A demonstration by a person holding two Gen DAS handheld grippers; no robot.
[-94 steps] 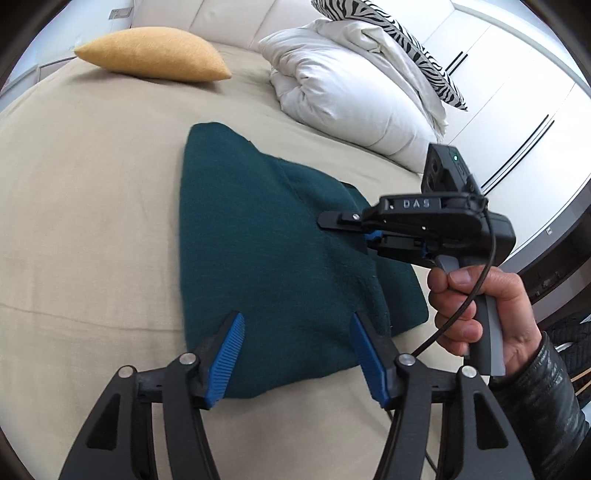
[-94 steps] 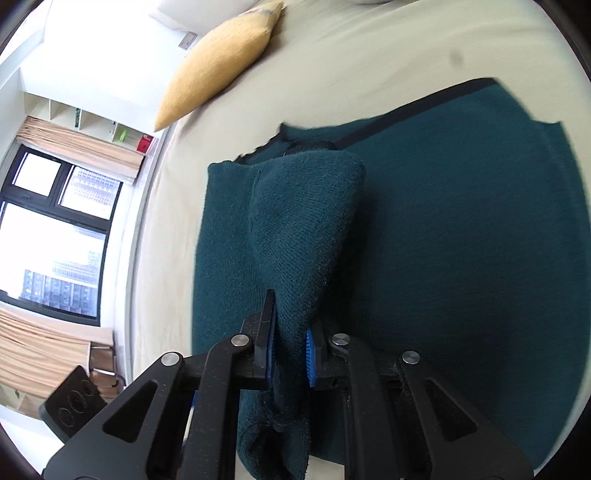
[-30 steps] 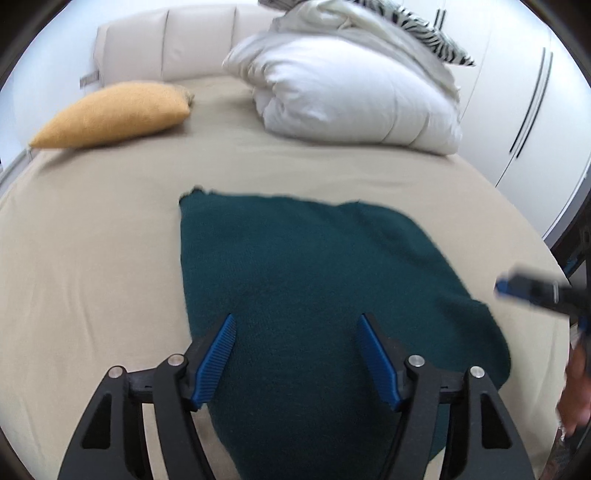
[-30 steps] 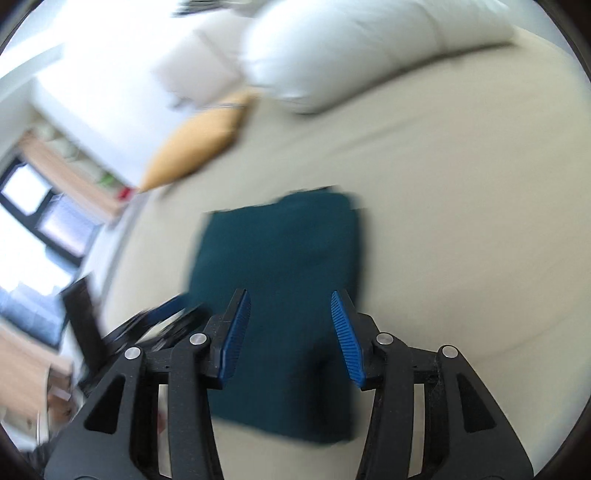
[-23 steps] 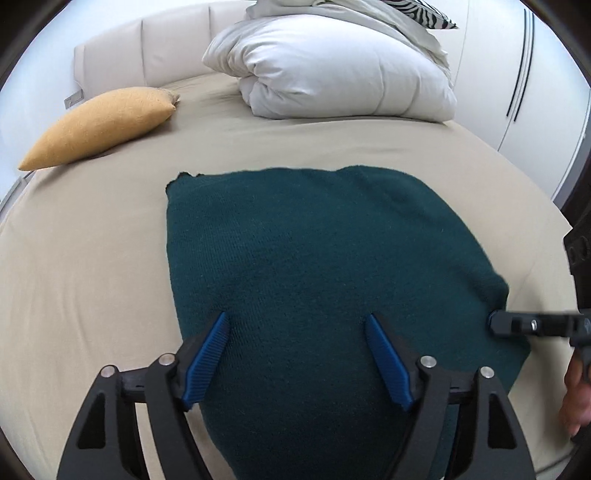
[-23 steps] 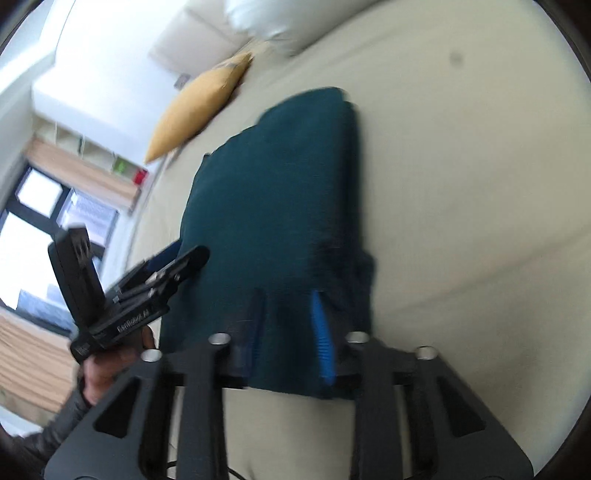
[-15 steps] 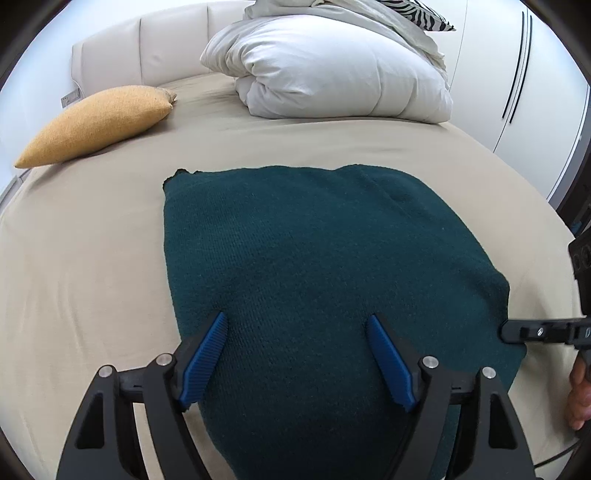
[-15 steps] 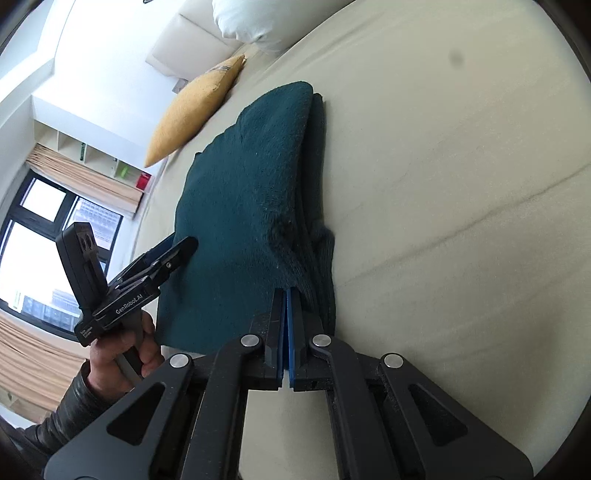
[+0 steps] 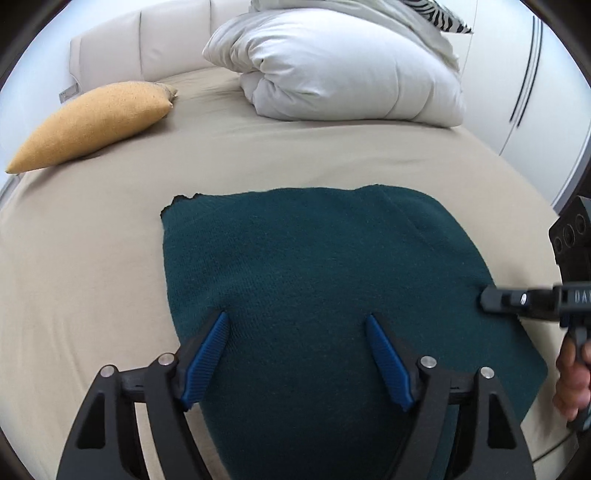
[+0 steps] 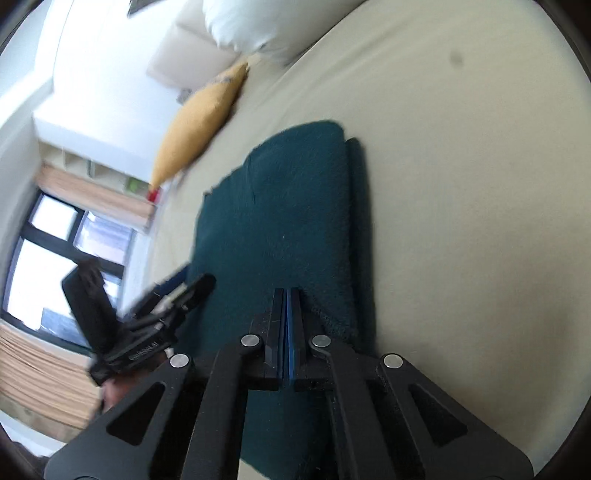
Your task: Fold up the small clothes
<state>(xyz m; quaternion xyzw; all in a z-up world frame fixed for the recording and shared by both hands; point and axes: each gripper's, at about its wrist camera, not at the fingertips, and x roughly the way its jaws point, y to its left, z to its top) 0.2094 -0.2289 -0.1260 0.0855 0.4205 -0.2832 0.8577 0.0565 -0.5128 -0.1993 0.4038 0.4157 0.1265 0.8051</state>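
Left wrist view, left to right. A mustard-yellow cushion [image 9: 92,123] lies at the far left of the beige bed [image 9: 74,258], below the padded headboard [image 9: 147,48]. Right of it, at the far side, sits a folded white duvet [image 9: 351,70] with a zebra-striped pillow [image 9: 439,14] on top. White wardrobe doors [image 9: 535,92] close the scene at the far right.

The task's thing — a dark teal knitted garment [image 9: 314,266] — lies flat in the middle of the bed, already folded into a compact block, its near edge running under the camera. The left gripper [image 9: 297,325] hangs above the near part of the garment with its blue pads [image 9: 207,358] spread wide; nothing is between them except the cloth lying below, and whether the tips touch it cannot be told. At the right edge the right gripper [image 9: 487,299] reaches in level, its tip at the garment's right border, held by a hand [image 9: 570,384].

Right wrist view (blurred). A window [image 10: 55,258] and shelves fill the left; the left gripper [image 10: 199,288] shows beside the garment's [image 10: 288,229] left edge. The right gripper [image 10: 287,295] has its fingers pressed together — blue pad against blue pad, with no cloth visibly caught — over the near right edge, where stacked layers show. Bare sheet lies to the right.
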